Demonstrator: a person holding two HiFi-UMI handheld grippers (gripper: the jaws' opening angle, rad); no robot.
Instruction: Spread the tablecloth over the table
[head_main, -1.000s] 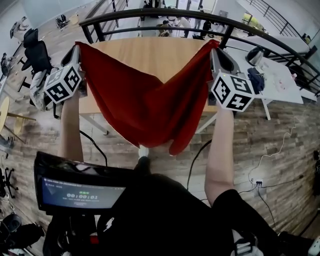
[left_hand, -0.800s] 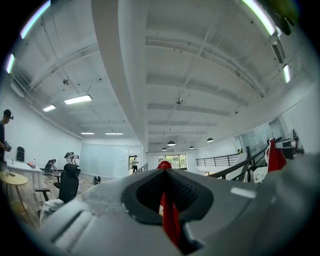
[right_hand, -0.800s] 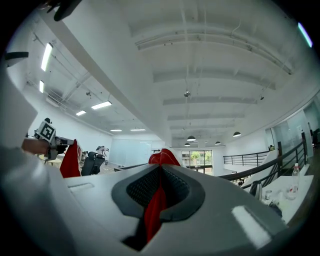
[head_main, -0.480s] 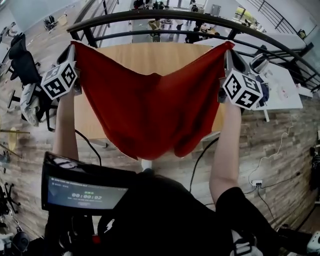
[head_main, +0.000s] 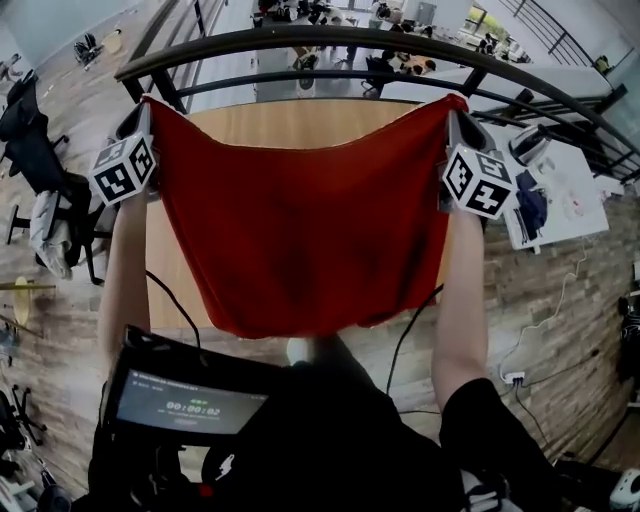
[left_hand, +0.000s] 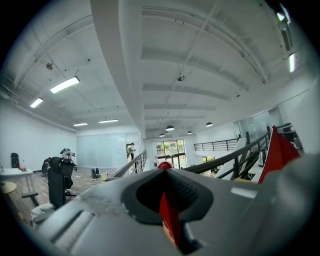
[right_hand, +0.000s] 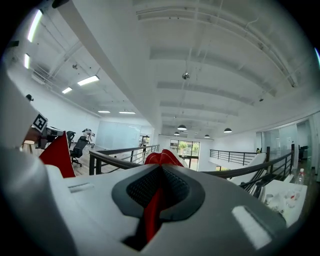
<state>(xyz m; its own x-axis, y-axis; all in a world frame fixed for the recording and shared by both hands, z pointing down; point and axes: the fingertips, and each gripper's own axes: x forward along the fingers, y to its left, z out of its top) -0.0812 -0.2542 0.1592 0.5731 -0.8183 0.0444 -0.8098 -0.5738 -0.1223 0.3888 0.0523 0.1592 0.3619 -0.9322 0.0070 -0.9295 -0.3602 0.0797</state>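
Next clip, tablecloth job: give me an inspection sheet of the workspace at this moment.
Surface: wooden table, bare where visible; cloth hides the rest.
Job's things: red tablecloth, held spread by its far corners.
Clutter: nothing seen on the table.
Grippers: left gripper and right gripper each shut on a corner.
Cables: black cables on the floor; power strip at right.
Surroundings: railing beyond the table, office chair left, white desk right.

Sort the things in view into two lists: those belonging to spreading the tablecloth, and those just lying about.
Job: red tablecloth, wooden table, left gripper, right gripper, both shut on its corners.
Lying about: black railing, office chair, white desk, floor cable.
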